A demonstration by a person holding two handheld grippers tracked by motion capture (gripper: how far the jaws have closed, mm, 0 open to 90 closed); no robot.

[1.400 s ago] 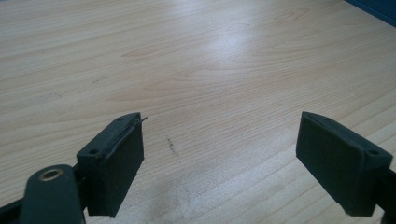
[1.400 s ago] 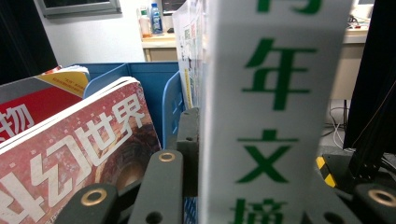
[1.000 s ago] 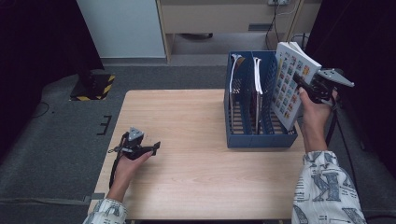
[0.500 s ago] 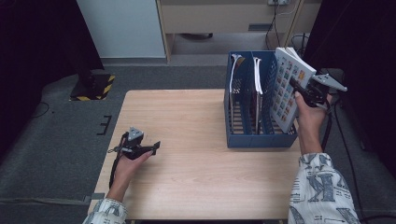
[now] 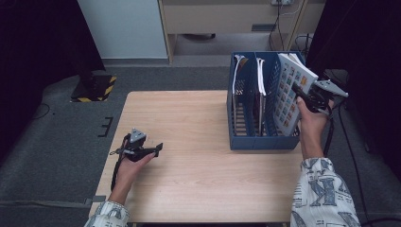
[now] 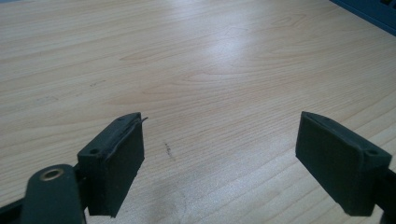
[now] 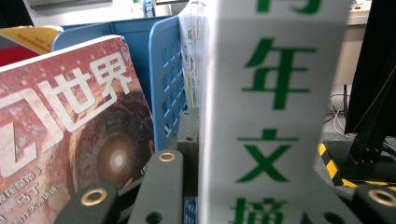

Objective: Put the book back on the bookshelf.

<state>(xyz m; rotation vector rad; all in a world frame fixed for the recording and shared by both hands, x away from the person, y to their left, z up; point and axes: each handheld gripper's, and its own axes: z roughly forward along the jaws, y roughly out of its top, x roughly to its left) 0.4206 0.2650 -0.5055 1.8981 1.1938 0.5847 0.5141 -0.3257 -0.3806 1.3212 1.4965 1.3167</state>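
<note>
Right gripper (image 5: 302, 93): jaws closed on the upper edge of a book (image 5: 289, 97) with a grid of coloured squares on its cover. In the right gripper view the book's white spine (image 7: 268, 112), printed with green characters, stands clamped between the jaws. The book is tilted, its lower part inside the rightmost compartment of the blue file rack (image 5: 255, 138) and its top leaning out past the rack's right wall. The right hand (image 5: 312, 116) holds the gripper just off the table's right edge.

Left gripper (image 5: 142, 149): jaws wide apart, nothing between them. In the left gripper view the two black pads (image 6: 119, 163) hang over bare wood. The left hand (image 5: 130, 165) rests on the table (image 5: 189, 123) near its left edge, towards the front left corner, well apart from the rack.

File rack: stands upright at the table's right edge, reaching to the far right corner. Its left and middle compartments each hold an upright magazine with white page edges (image 5: 260, 75). In the right gripper view a red-covered magazine (image 7: 70, 135) sits beyond the perforated blue divider (image 7: 170, 84) beside the held book.
</note>
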